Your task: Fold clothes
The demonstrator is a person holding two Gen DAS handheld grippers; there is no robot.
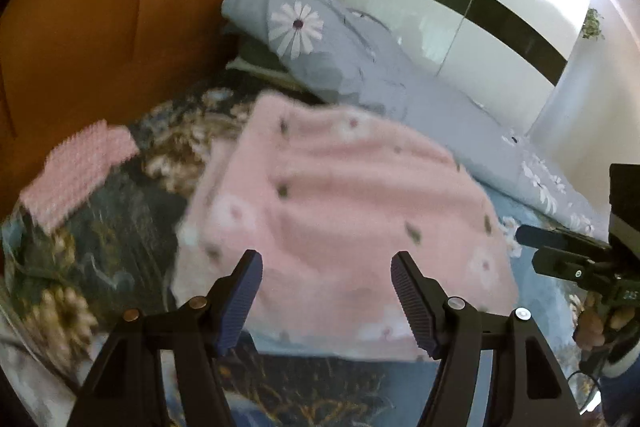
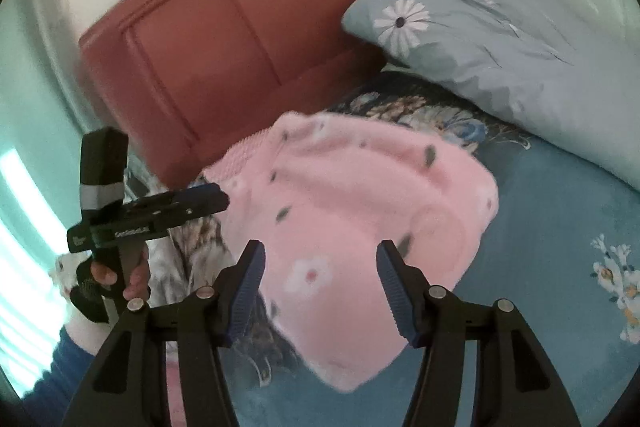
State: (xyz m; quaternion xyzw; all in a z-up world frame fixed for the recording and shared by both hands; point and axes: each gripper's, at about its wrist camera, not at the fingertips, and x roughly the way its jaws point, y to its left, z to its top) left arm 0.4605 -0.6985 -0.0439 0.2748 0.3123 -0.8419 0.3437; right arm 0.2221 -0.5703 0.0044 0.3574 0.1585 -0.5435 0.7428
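Black frames and blue ribbed pads make up the left gripper (image 1: 326,263), nearest the lens, its 2 fingers spread wide with nothing between them. The right gripper (image 2: 320,253) stands the same way, wide and empty, above the bed.

Just beyond both lies the pink garment (image 1: 340,211), a fleecy piece printed with white flowers and small dark leaf marks, lying in a rough rectangle on the bedspread (image 2: 552,227). In the right wrist view its near corner comes to a point and its right edge is rounded and doubled over. The picture is blurred, so finer seams cannot be told. A second pink piece (image 1: 76,171), ribbed in texture, lies apart at the left on the dark flowered part of the cover.

Farther off, a grey-blue pillow (image 1: 320,39) with white daisies leans by the reddish-brown headboard (image 2: 240,27), and a glossy white wardrobe (image 1: 460,7) with a black band stands behind.
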